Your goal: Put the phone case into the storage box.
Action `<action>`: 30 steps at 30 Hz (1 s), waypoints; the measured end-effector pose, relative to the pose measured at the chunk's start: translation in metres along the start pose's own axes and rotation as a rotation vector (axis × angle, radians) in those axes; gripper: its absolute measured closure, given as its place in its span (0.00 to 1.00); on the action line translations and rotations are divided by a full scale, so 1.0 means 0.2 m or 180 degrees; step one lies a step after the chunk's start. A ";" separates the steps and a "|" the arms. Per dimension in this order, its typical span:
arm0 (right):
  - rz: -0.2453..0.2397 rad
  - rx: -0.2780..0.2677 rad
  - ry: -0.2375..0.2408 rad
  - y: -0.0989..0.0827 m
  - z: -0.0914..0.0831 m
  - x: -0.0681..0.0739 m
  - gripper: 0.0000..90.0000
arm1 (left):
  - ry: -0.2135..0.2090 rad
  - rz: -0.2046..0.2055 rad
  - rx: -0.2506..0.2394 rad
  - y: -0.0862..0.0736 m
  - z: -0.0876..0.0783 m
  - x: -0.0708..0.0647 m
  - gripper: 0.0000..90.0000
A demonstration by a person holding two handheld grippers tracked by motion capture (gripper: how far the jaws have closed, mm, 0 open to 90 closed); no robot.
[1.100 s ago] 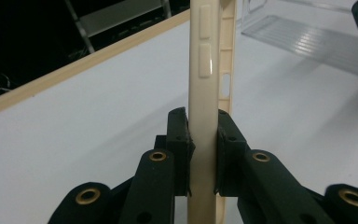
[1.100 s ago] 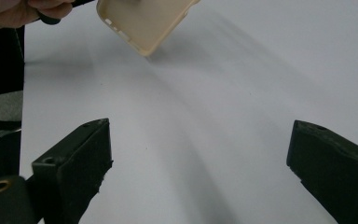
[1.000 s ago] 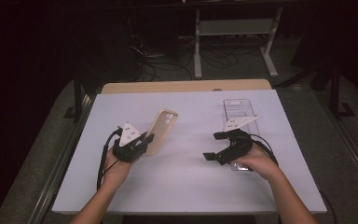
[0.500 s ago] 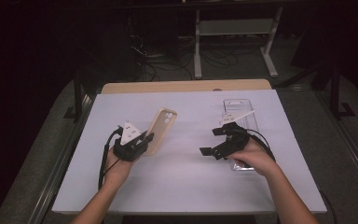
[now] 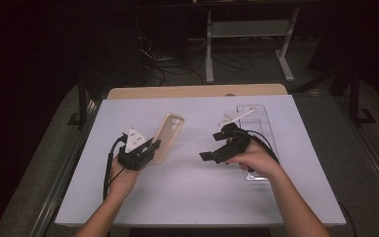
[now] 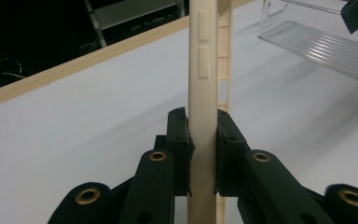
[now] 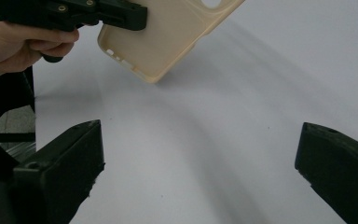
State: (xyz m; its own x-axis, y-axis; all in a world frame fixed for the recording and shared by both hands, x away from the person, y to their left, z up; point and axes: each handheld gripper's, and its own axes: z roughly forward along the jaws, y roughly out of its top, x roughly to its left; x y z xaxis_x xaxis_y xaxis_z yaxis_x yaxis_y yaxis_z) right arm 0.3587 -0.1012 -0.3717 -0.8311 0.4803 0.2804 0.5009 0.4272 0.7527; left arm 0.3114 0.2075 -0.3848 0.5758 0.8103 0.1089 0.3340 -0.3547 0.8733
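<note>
A beige phone case (image 5: 168,136) is held edge-on above the white table (image 5: 187,192), left of centre. My left gripper (image 5: 150,147) is shut on its lower end. In the left gripper view the case (image 6: 205,60) rises upright between the two jaws, side buttons facing me. My right gripper (image 5: 213,145) hovers right of centre, open wide with nothing in it, jaws turned toward the case. In the right gripper view the case (image 7: 177,32) hangs tilted ahead, its open inside facing me, with the left gripper (image 7: 121,14) clamped on it.
A clear plastic tray (image 5: 256,118) lies on the table at the right, behind and under the right hand; it also appears as ribbed plastic (image 6: 321,46). A tan board edge (image 5: 197,91) runs along the table's back. Beyond are a metal stand and cables.
My right gripper has moved left, away from the clear tray and toward the phone case. The left gripper and the case have stayed almost still.
</note>
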 end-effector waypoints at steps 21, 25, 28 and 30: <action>0.0210 -0.0071 -0.0208 0.08 0.14 -0.01 0.02 | 0.0060 -0.0083 -0.0010 0.00 0.01 -0.03 0.88; 0.0227 -0.0046 -0.0258 0.09 0.18 -0.01 0.00 | 0.0085 -0.0057 0.0000 0.00 0.02 -0.04 0.88; 0.0223 -0.0045 -0.0237 0.09 0.20 -0.01 0.00 | 0.0107 -0.0038 -0.0003 0.00 0.02 -0.05 0.88; 0.0213 -0.0068 -0.0227 0.09 0.21 -0.01 0.00 | 0.0124 -0.0035 -0.0012 0.00 0.02 -0.06 0.88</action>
State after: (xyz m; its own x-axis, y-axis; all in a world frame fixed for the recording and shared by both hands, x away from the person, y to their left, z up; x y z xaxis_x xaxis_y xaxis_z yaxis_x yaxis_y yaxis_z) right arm 0.3794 -0.0628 -0.3841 -0.7762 0.5609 0.2879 0.5488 0.3763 0.7465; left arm 0.3080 0.1951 -0.3878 0.5426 0.8317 0.1177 0.3373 -0.3441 0.8763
